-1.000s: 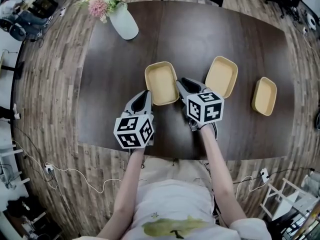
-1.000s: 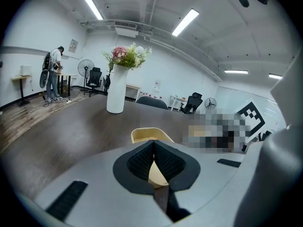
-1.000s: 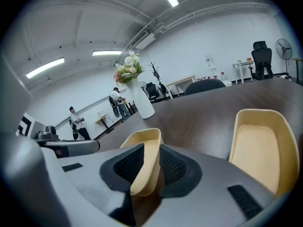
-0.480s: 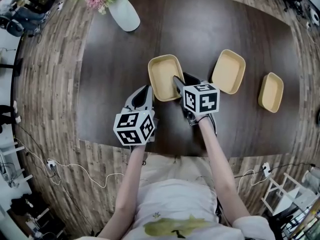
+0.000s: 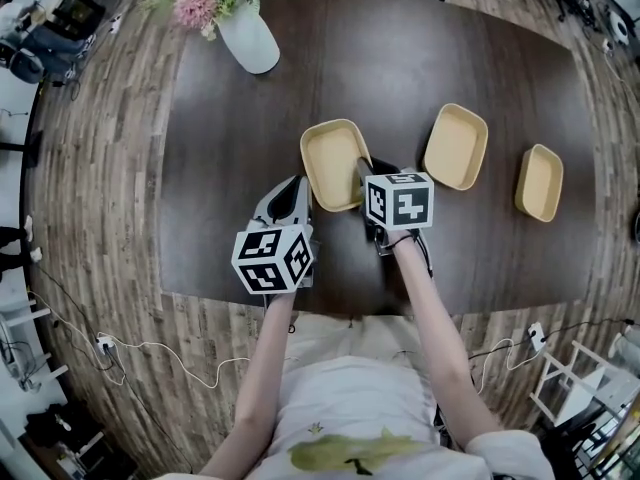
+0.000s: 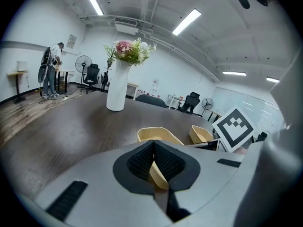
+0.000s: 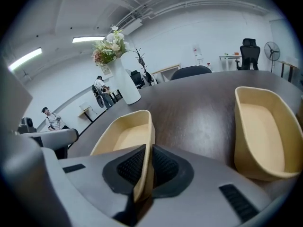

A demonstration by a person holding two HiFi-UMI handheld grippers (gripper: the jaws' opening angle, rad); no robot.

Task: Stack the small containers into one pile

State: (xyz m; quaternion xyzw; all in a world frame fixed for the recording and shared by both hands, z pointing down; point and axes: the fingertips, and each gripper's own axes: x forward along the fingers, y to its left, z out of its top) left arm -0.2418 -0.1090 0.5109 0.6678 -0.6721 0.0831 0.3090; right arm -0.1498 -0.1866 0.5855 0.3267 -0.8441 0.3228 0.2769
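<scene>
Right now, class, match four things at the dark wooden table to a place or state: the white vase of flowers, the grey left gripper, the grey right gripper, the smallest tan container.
1 white vase of flowers
2 grey left gripper
3 grey right gripper
4 smallest tan container

A jaws either side of the nearest tan container wall
B table far left corner
C jaws together, empty
D table's right end

Pairs: 1-B, 2-C, 3-A, 4-D. The right gripper's jaws are closing on that wall.

Dark table [image 5: 250, 168] on wood-plank floor [image 5: 100, 218], ceiling strip lights [image 6: 189, 21].
</scene>
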